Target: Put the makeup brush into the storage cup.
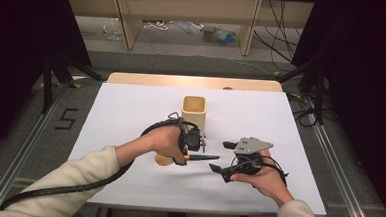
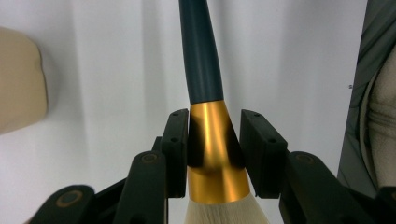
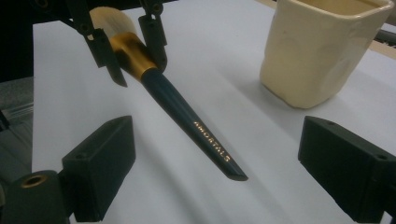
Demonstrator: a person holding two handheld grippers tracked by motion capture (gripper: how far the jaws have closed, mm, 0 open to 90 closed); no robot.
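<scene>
A makeup brush (image 1: pixel 201 158) with a dark teal handle, a gold ferrule and pale bristles hangs level just above the white table. My left gripper (image 1: pixel 185 157) is shut on the gold ferrule (image 2: pixel 212 135), one pad on each side. The handle (image 3: pixel 196 121) points toward my right gripper (image 1: pixel 222 156). That right gripper (image 3: pixel 224 170) is open, its jaws wide apart. The handle's tip lies between them, touching neither pad. A cream ceramic cup (image 1: pixel 194 110) stands upright behind both grippers, empty as far as I can see.
The white table cover (image 1: pixel 131 110) stretches bare to the left and right of the hands. The cup (image 3: pixel 317 51) stands close beyond the right jaw, and its side (image 2: pixel 18 84) lies to the left of the left gripper. Dark stands flank the table.
</scene>
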